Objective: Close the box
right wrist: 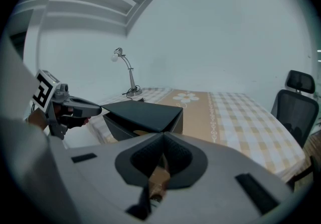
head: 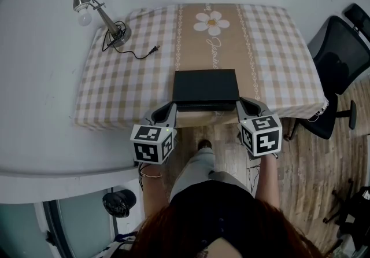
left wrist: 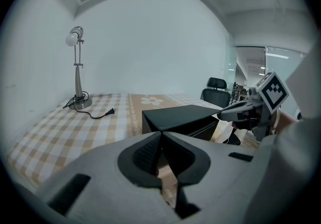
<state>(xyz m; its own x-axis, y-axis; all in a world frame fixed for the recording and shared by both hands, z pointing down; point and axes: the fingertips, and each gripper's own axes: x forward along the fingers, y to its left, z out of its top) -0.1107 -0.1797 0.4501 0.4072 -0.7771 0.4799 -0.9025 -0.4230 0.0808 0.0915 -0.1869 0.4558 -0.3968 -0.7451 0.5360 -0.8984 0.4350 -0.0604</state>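
A black box (head: 205, 88) sits at the near edge of the table on a checked cloth (head: 127, 77). Its lid (right wrist: 145, 110) lies over the body (right wrist: 118, 127) with the near side still lifted a little, leaving a gap. My left gripper (head: 172, 110) is shut, its tip at the box's near left corner. My right gripper (head: 241, 104) is also shut, at the near right corner. From the left gripper view, the left gripper (left wrist: 160, 135) points at the box (left wrist: 178, 117) and the right gripper (left wrist: 228, 113) shows beside it. Nothing is between either pair of jaws.
A desk lamp (head: 99, 17) stands at the far left of the table, its loose cord and plug (head: 151, 50) lying on the cloth. A black office chair (head: 341, 60) is at the right. The table edge (head: 115, 124) is just beyond my grippers.
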